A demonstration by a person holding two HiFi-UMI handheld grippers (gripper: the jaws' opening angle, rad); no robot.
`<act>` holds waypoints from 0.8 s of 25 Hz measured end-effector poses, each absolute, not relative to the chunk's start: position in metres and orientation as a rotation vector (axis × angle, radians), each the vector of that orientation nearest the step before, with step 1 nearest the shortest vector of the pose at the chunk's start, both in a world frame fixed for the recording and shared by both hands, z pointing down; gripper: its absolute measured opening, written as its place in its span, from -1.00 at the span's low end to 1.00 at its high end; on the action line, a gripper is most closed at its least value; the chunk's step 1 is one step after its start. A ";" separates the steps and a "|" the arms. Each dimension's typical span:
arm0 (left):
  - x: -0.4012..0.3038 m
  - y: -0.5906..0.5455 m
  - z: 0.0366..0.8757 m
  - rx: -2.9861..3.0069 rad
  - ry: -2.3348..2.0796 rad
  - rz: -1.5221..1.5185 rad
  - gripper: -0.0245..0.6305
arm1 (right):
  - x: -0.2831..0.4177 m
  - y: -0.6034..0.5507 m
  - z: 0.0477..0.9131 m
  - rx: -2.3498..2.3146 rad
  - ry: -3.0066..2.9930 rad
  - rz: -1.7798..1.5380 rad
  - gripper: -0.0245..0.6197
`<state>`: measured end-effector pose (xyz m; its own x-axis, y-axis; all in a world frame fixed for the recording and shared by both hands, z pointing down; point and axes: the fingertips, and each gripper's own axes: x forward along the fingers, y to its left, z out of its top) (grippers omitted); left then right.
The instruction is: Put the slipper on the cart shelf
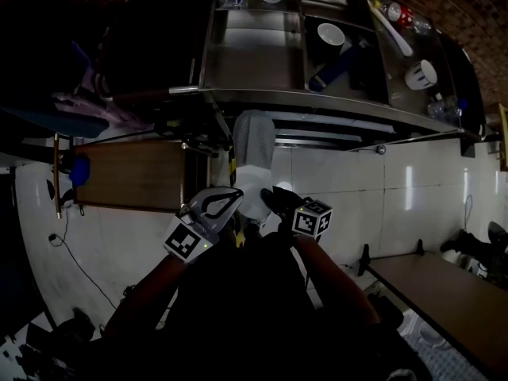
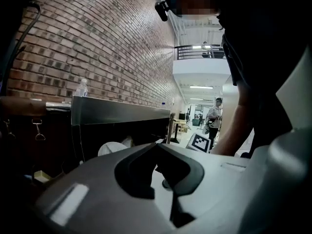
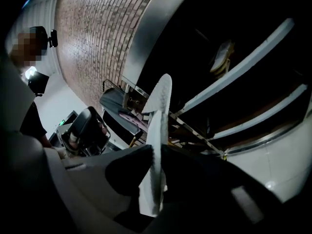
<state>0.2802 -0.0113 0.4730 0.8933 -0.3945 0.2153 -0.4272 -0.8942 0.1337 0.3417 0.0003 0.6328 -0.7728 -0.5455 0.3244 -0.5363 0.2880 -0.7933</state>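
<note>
Floor tiles of glossy white are spread across the middle and right of the head view. Above them, the upper part of the frame is taken up by a long stainless-steel cart, its shelves divided into compartments. A brown wooden counter is seen at the left of the frame, below the cart's left end.

At the centre of the frame a pale grey fabric slipper is held lengthwise. Its far end lies just below the cart's front rim, and it is not yet resting on any shelf. Its near end is clamped by the right gripper. In the right gripper view the slipper is seen edge-on, and the black jaws of the right gripper are pressed against both its faces.

The left gripper is held just to the left of the slipper. In its own view the jaws of the left gripper are brought together at the tips with nothing between them.

In the cart's compartments a white round bowl and a white cup can be made out.
</note>
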 end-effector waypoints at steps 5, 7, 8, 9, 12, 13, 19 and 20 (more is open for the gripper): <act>0.280 -0.034 0.487 2.879 -0.631 0.275 -0.91 | 0.349 -0.031 0.647 -1.099 2.473 -1.590 -0.72; 0.282 -0.043 0.492 2.882 -0.634 0.265 -0.91 | 0.351 -0.046 0.651 -1.114 2.458 -1.607 -0.72; 0.282 -0.048 0.494 2.883 -0.636 0.262 -0.91 | 0.351 -0.053 0.654 -1.118 2.453 -1.615 -0.72; 0.283 -0.053 0.496 2.885 -0.637 0.261 -0.91 | 0.352 -0.060 0.656 -1.122 2.449 -1.622 -0.72; 0.289 -0.065 0.503 2.902 -0.629 0.271 -0.91 | 0.356 -0.081 0.663 -1.133 2.431 -1.648 -0.72; 0.292 -0.068 0.506 2.909 -0.621 0.272 -0.91 | 0.357 -0.088 0.666 -1.137 2.417 -1.663 -0.72; 0.302 -0.089 0.519 2.911 -0.613 0.259 -0.91 | 0.362 -0.130 0.680 -1.161 2.347 -1.709 -0.72; 0.302 -0.093 0.521 2.907 -0.618 0.255 -0.91 | 0.362 -0.136 0.681 -1.164 2.351 -1.705 -0.72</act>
